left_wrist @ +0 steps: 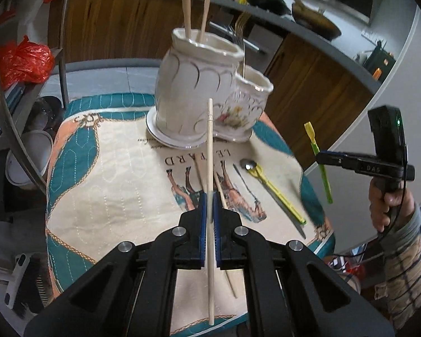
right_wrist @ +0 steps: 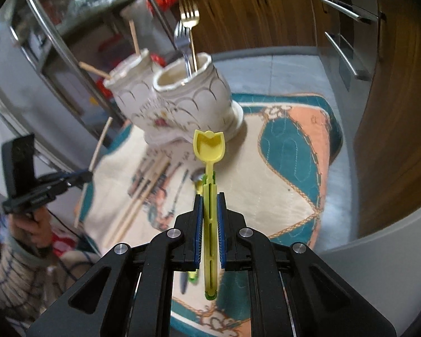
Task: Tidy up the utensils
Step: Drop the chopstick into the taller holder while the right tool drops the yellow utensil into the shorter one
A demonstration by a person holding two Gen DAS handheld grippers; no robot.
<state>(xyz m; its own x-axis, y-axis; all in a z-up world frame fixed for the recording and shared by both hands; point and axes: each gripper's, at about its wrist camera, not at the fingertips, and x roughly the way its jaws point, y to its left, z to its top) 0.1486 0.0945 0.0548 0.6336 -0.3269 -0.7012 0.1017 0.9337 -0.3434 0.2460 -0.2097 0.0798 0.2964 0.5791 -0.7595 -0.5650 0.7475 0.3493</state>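
- Left gripper (left_wrist: 209, 210) has its blue pads clamped tight on a pale wooden chopstick (left_wrist: 209, 151), held upright above the table, short of the holder
- Right gripper (right_wrist: 209, 219) is pinched just as firmly round a yellow plastic scoop (right_wrist: 209, 147), bowl end pointing at the holder, green trim showing at the handle's tail
- The ceramic utensil holder (left_wrist: 199, 84) stands at the far end of the quilted mat (left_wrist: 120, 174), on its own saucer, with several openings
- Sorted already, I'd say: two chopsticks (left_wrist: 187, 11) poke up out of the tall pot, two forks (right_wrist: 188, 28) out of another
- Left on the mat: a metal spoon (left_wrist: 248, 165), a yellow-handled piece (left_wrist: 278, 195) beside it, a slim dark-handled utensil, and at least two loose chopsticks (right_wrist: 139, 196)
- So roughly halfway, by my reckoning, with two more pieces in the air
- Lettering on the mat reads upside down, something like "LE…ARD", middle hidden behind the chopstick
- Right gripper's body shows "DAS", I think; too small to be sure
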